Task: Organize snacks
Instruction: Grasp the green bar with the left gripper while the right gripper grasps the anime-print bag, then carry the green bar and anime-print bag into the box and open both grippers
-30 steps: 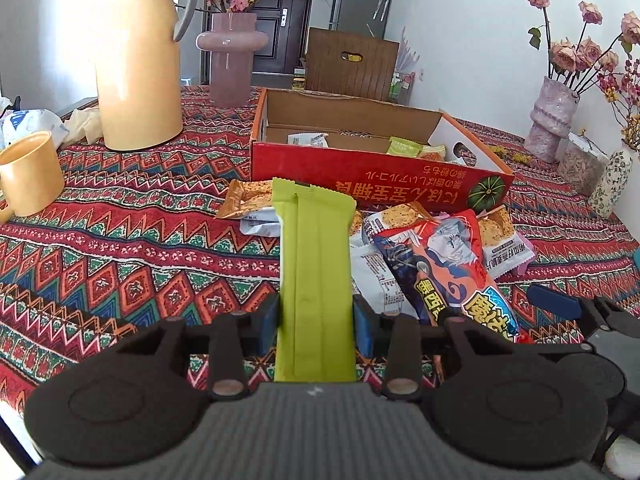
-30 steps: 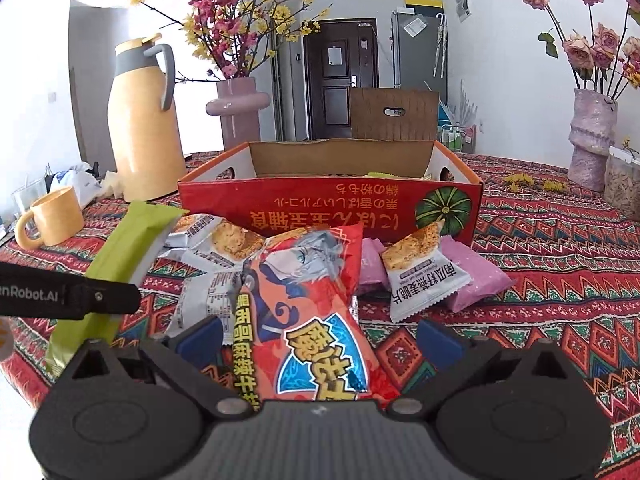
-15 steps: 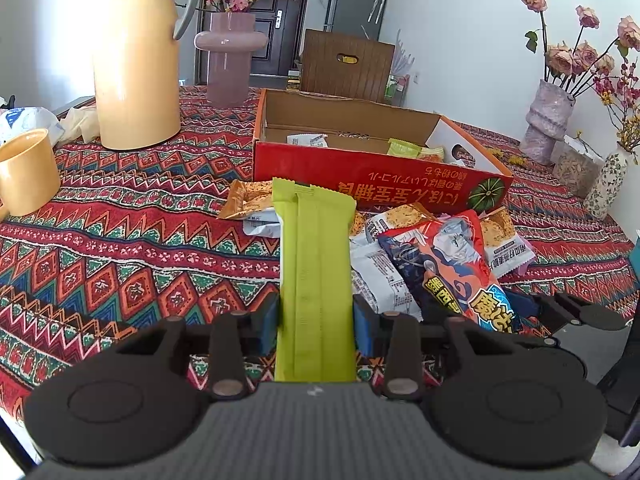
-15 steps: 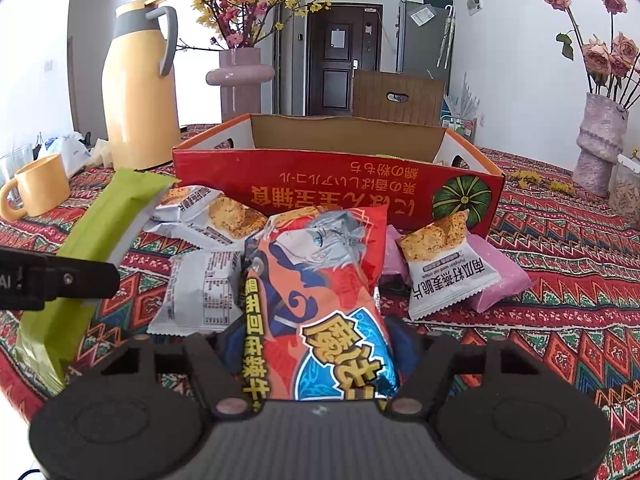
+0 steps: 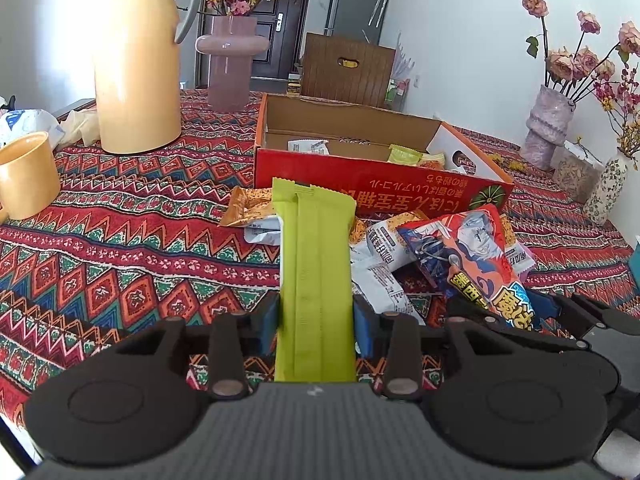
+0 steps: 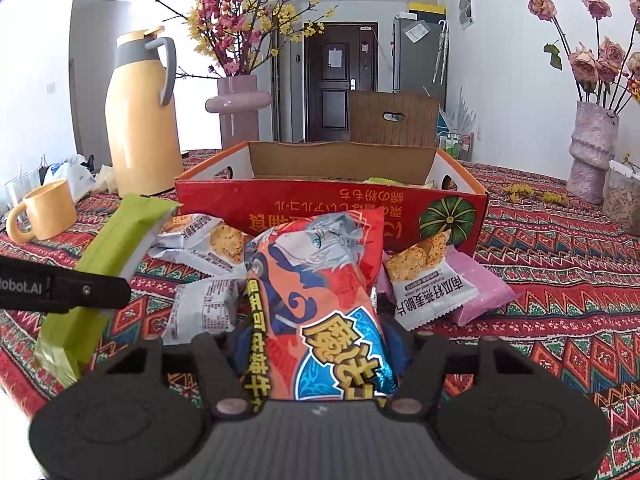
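The left gripper [image 5: 315, 322] is squeezed tight on a long green snack pack [image 5: 316, 276]. Its blue pads [image 5: 269, 322] press both sides of the pack near its bottom end. The rest of the pack sticks out fwd past the fingers, toward the red box [image 5: 380, 184].

The right gripper [image 6: 318, 346] is closing its jaws on a red & blue chip bag [image 6: 316, 304]. The bag sits right between the fingers, and the blue pads [image 6: 240, 342] touch both its sides, so the bag looks pinched in. The top of the bag leans fwd toward the box front.

The 2 grippers are side by side, close together. From the right wrist view the green pack shows at the left, w/ the left gripper's black finger across it.

Other snacks lie in a heap on the table just in front of the box: white cracker packs [image 6: 204, 312], another white pack w/ a cracker pic [image 6: 430, 292] and a pink pack [image 6: 480, 292] under it. Inside the box a few small packs [image 5: 308, 146] are already down at the bottom.

The table has a bright cloth [image 5: 132, 248] w/ red, green & orange zigzags. On it stand a tall yellow jug [image 5: 138, 68], a yellow mug [image 5: 26, 174], a pink vase [image 5: 230, 60] w/ flowers and a bumpy vase [image 6: 594, 152] w/ dried roses. Behind is a brown chair back [image 6: 394, 118], a dark door [image 6: 340, 80] and white walls.
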The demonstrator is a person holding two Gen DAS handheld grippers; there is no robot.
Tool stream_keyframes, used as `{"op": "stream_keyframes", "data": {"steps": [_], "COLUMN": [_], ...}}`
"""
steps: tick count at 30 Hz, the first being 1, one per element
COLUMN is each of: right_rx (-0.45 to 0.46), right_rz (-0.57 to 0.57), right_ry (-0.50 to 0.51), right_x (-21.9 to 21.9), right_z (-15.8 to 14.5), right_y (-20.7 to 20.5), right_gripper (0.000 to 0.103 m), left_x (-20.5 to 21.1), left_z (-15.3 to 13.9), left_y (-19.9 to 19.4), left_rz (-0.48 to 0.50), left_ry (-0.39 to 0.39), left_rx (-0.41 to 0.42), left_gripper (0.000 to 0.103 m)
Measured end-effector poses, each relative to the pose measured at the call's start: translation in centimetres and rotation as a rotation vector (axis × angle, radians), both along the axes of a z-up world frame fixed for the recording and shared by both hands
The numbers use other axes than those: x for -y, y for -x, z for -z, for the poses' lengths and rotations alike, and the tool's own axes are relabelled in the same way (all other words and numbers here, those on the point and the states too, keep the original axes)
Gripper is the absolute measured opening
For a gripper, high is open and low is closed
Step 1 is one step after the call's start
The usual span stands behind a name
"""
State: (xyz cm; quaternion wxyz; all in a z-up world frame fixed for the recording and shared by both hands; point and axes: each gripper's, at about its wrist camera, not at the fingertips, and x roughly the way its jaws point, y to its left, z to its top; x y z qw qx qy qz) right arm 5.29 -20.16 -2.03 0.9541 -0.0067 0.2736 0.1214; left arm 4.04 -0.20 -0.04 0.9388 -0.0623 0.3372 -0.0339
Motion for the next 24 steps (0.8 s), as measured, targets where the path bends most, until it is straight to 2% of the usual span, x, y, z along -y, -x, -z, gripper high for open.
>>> {"op": "stream_keyframes", "data": {"steps": [10, 24], "right_rx": [0.054, 0.116], "right_rz": [0.021, 0.039], "right_ry": [-0.015, -0.038], "right_x": [0.9, 1.6], "right_z": [-1.7, -3.9], "right_y": [-0.9, -5.0], "right_gripper": [0.062, 0.062], "left_x": [0.5, 1.3], "left_z": [-1.1, -3.5], "left_y": [-1.4, -4.8], "left_rz": [0.010, 0.019], "left_ry": [-0.011, -0.029], "left_rx": [0.030, 0.087], "left_gripper": [0.039, 0.039]}}
